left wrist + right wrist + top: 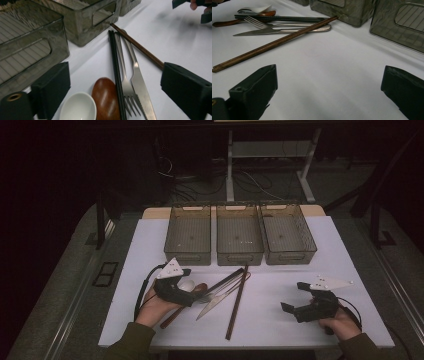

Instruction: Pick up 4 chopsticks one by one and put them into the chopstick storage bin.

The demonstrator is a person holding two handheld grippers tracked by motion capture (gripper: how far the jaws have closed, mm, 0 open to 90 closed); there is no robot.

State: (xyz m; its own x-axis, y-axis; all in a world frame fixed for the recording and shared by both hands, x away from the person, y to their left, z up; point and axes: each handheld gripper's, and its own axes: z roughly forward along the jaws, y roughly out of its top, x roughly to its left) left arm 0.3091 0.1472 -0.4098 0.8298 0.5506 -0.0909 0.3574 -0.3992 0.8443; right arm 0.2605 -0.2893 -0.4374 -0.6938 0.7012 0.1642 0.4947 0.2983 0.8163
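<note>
A pile of cutlery lies mid-table: a white spoon [187,284] [78,108], a wooden spoon [106,100], black chopsticks [226,279] [115,67], a fork [125,82], a knife [214,302] [140,86] and brown chopsticks [237,302] [274,44]. My left gripper [186,288] [116,75] is open, its jaws wide on either side of the spoon bowls and the fork's tines, just above them. My right gripper [295,296] [329,75] is open over bare white table, to the right of the brown chopsticks.
Three grey see-through bins stand in a row at the back: left [187,257], middle [239,258] and right [290,257]. The white table [280,335] has free room at front right. Floor cables and a desk frame lie beyond the table.
</note>
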